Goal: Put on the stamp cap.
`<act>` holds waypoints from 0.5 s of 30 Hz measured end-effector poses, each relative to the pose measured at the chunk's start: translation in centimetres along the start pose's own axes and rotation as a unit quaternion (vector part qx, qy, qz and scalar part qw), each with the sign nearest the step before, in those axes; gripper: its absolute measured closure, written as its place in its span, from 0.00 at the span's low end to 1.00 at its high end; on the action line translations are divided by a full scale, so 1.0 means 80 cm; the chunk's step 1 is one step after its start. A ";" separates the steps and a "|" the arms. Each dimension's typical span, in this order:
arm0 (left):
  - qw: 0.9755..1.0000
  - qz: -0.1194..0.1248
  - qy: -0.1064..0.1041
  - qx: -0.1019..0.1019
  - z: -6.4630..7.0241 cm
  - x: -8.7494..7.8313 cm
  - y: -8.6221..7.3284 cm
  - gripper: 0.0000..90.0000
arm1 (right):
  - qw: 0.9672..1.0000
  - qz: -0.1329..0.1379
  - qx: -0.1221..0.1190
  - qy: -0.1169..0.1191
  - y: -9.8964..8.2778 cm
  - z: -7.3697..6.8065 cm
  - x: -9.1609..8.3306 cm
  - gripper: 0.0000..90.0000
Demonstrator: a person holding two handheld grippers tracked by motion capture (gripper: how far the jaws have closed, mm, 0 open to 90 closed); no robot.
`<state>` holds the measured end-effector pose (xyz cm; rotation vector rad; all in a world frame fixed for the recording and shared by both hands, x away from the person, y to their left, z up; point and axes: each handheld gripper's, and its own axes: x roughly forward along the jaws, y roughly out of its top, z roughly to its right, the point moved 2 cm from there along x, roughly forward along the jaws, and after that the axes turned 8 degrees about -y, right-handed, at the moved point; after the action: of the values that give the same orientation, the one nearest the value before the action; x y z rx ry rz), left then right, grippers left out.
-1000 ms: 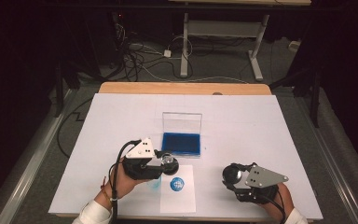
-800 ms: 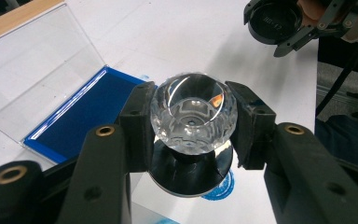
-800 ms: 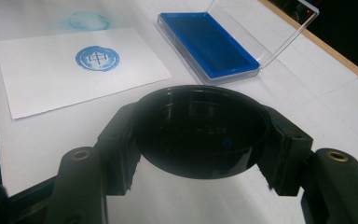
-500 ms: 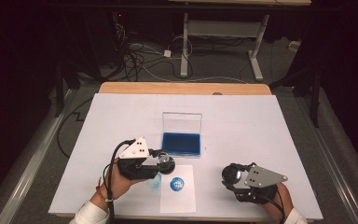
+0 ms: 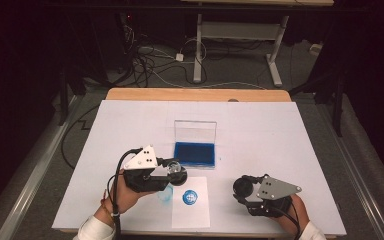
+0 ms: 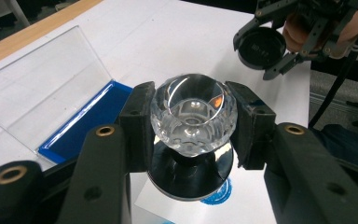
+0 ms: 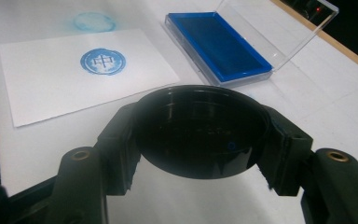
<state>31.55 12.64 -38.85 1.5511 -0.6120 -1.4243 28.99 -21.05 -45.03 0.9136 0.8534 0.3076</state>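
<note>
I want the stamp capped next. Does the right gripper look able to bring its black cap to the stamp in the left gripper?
Probably yes: the right gripper grips the black cap, the left gripper holds the stamp, and only bare table lies between them.

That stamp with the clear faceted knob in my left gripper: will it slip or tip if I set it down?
The stamp looks rigid and probably heavy for its size. Its glassy knob is likely slippery between the left gripper's pads. The broad flat black base should stand steady; laid on its side, the round knob might roll.
</note>
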 end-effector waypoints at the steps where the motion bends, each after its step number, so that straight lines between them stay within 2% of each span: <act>1: 1.000 0.001 0.000 0.001 0.001 0.000 0.001 0.60 | 1.000 0.000 -0.001 0.000 0.000 -0.001 0.000 0.43; 8: 1.000 0.005 -0.007 0.008 0.008 0.004 0.008 0.60 | 1.000 0.007 -0.002 0.000 0.008 -0.010 0.006 0.43; 15: 1.000 0.015 -0.018 0.013 0.011 0.013 0.013 0.60 | 1.000 0.009 0.007 0.007 0.020 -0.022 0.025 0.43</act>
<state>31.13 11.07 -38.39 1.5337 -0.6751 -1.4296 29.14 -17.98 -45.36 0.9341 0.8619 0.3252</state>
